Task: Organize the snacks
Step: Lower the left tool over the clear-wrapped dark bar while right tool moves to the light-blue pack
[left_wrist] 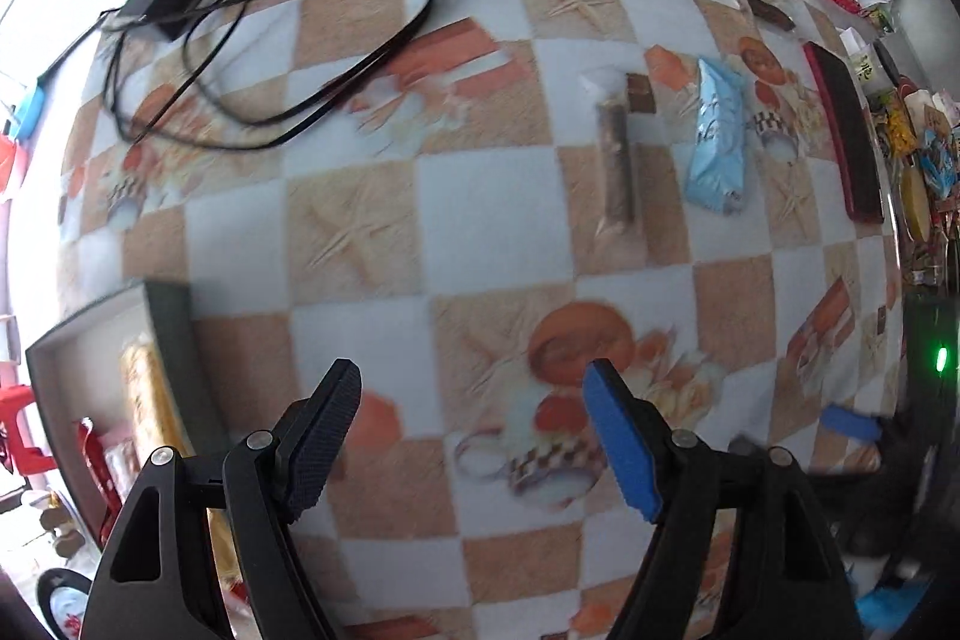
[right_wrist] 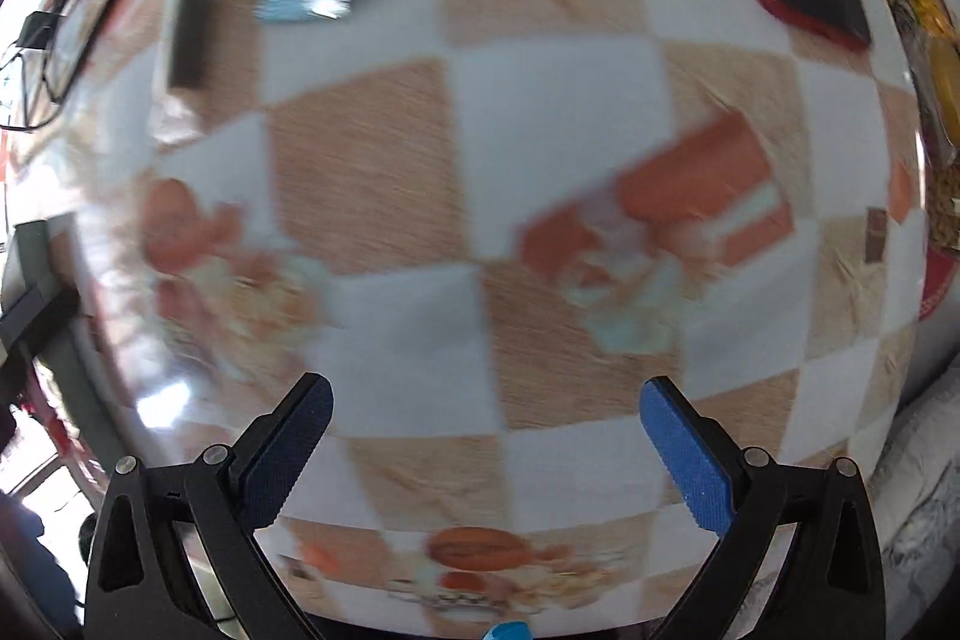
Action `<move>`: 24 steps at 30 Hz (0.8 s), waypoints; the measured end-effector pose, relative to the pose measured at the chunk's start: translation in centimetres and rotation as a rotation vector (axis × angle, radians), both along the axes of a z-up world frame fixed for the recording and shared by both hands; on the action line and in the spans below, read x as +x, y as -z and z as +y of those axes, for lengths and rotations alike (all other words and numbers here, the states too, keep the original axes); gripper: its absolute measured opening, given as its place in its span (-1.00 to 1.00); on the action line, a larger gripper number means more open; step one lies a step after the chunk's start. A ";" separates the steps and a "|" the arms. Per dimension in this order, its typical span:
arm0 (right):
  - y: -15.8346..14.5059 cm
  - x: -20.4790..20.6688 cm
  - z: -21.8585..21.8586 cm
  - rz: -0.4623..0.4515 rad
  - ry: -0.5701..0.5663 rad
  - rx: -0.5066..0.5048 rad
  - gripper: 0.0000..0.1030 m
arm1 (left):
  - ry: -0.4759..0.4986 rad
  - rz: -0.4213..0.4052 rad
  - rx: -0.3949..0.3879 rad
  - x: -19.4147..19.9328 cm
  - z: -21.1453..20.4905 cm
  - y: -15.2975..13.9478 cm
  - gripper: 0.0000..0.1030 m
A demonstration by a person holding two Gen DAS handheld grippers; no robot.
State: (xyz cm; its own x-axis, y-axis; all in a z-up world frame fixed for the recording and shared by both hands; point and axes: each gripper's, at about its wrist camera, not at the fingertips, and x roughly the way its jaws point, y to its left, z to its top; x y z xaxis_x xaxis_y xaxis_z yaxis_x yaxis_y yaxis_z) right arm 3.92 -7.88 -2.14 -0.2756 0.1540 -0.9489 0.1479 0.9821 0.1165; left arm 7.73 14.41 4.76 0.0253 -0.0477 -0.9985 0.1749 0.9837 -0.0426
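Both claws released, nothing gripped.
Left claw [left_wrist: 471,391] and right claw [right_wrist: 486,409] over checkered bench [left_wrist: 480,220]; blue snack pack [left_wrist: 718,139] lies beside brown bar [left_wrist: 618,166].

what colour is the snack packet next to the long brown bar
Light blue with a shiny silver end, the snack packet shows best in the left wrist view, right of the long brown bar.

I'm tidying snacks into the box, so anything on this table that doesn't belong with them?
Yes: a tangled black cable with its adapter lies at the far left of the table, and a red-cased phone sits at the right, beside the blue snack packet. Neither is a snack.
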 end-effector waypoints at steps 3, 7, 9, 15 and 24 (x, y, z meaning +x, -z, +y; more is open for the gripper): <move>0.6 -1.2 -1.5 0.002 -0.009 -0.024 1.00 | -0.003 -0.005 -0.003 2.1 -2.0 0.6 0.55; 0.4 -2.0 -1.9 -0.023 -0.050 -0.032 1.00 | -0.009 -0.019 0.002 4.8 -4.4 1.5 0.55; -0.1 -3.5 -1.2 -0.030 -0.064 -0.034 1.00 | -0.009 -0.022 0.011 5.5 -5.2 1.9 0.55; 0.1 -4.2 -0.4 -0.026 -0.061 -0.034 1.00 | 0.019 0.006 0.041 6.7 -7.6 3.5 0.54; 0.2 -3.5 -0.3 -0.042 -0.060 -0.037 1.00 | 0.045 -0.021 0.030 6.7 -7.8 2.9 -0.56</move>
State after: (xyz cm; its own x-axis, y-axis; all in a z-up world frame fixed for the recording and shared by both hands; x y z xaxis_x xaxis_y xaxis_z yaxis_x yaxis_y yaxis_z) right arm 0.40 -8.19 -2.37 -0.2434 0.1034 -0.9644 0.0842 0.9928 0.0852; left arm 14.40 6.63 1.86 0.0446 -0.0198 -0.9988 0.2194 0.9756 -0.0095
